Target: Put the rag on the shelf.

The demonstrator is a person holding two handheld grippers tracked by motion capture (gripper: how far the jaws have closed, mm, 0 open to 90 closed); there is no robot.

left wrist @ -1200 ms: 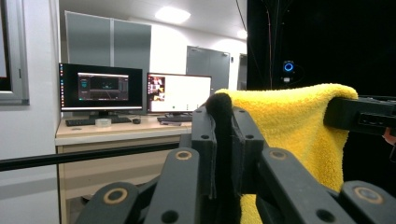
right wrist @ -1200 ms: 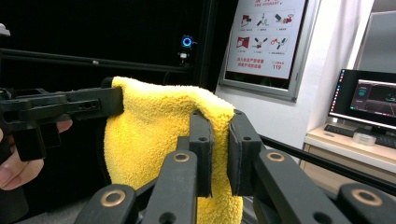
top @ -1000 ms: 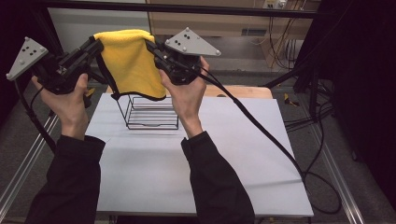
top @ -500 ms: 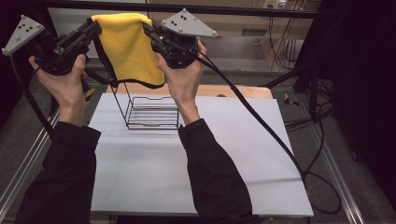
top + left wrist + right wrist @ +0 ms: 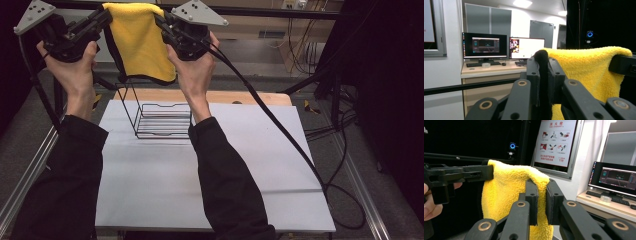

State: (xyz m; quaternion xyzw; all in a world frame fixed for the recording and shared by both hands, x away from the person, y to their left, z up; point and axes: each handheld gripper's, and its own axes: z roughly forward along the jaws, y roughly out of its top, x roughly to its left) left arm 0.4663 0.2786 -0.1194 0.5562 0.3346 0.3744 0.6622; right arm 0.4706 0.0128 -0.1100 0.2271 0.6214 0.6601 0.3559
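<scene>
Left gripper (image 5: 102,15), right gripper (image 5: 161,21) clamp yellow towel (image 5: 142,47) at 12 o'clock; top edge cropped, wire rack (image 5: 162,120) partly hidden.

Yellow cloth (image 5: 140,45) is up high, a fluffy towel with dark edging, stretched along its top edge and draping straight down in a loose fold, hanging clear above the wire rack (image 5: 162,119) on the counter.

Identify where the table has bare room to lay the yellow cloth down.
The white table is bare in front of the wire rack and to its right, out to the trailing cable. The back-left corner is crowded by the rack, with the yellow cloth above.
</scene>
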